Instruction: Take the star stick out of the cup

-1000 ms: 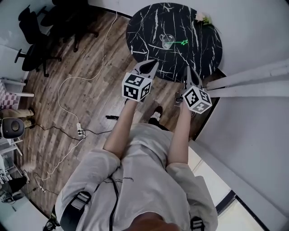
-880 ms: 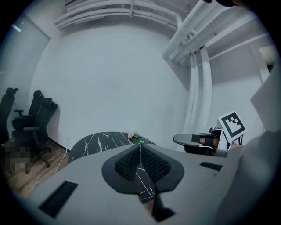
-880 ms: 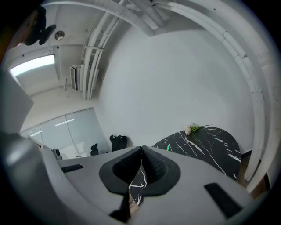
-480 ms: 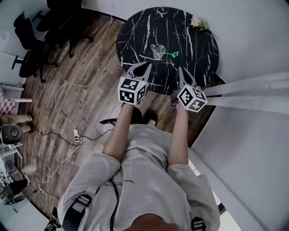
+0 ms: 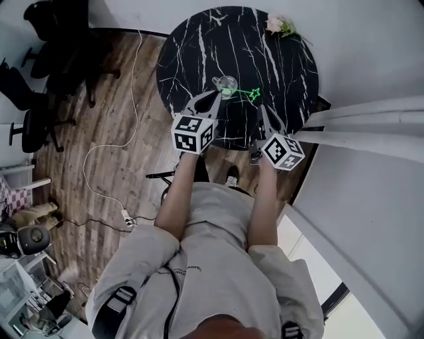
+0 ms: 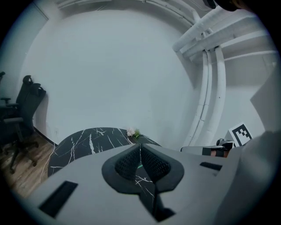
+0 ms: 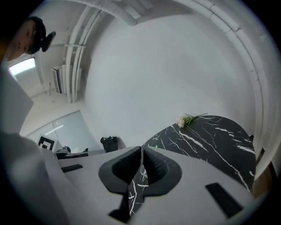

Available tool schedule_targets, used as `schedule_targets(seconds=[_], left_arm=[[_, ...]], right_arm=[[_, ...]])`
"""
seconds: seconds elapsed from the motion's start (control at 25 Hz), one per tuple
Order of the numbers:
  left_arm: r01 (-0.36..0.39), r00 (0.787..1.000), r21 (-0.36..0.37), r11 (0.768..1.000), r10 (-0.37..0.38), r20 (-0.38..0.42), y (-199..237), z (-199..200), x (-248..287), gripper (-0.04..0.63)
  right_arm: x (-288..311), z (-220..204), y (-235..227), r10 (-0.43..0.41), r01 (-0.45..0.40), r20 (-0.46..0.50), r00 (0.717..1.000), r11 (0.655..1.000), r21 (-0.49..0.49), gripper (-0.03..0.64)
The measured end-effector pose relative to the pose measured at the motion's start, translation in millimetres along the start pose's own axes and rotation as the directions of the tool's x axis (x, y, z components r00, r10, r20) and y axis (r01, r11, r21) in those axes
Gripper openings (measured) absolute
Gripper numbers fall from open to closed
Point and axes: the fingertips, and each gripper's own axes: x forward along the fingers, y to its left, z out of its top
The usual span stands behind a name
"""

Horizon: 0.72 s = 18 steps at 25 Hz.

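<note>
While the person stands at the 6 o'clock edge of the round black marble worktop (image 5: 278, 73), both tongs point out over it. The left tongs (image 5: 213, 96) have their pads pressed together with nothing between them. Their tips sit near the glass cup (image 5: 227, 84), which is at 1 o'clock from them. The right tongs (image 5: 265, 111) are likewise closed and empty, at 4 o'clock of the cup and apart from it. The green star stick (image 5: 246, 92) has its stem at the cup and leans out toward 4 o'clock, with the star at its outer end. A small white flower (image 5: 277, 24) lies at the worktop's 1 o'clock rim. Black office chairs (image 5: 59, 20) stand on the wooden floor (image 5: 112, 132) at 10 o'clock.
</note>
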Motion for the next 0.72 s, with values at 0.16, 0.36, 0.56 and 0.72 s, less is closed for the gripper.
schedule_targets(seconds=[0.16,0.36,0.56,0.72], left_arm=[[0.077,0.996,0.020,0.997,-0.076,-0.040,23.9,12.7,26.9,0.023],[0.161,0.986,0.107,0.981,-0.154,-0.068,42.3,31.5,53.8,0.023],[0.235,0.972,0.145,0.961,-0.229,-0.055,49.3,55.9,73.5,0.023],[0.288,0.957,0.151,0.946,-0.277,-0.090,43.7,52.8,86.7,0.023]], right_arm=[[17.9,-3.5,-7.8,-0.097,0.096,0.020,0.995,0.995,0.026,0.037],[34.7,-7.5,-14.3,-0.191,0.188,0.064,0.979,0.981,0.049,0.037],[38.8,2.9,-14.2,-0.238,0.231,0.120,0.964,0.970,0.073,0.037],[41.6,7.4,-13.1,-0.263,0.254,0.135,0.955,0.964,0.079,0.040]])
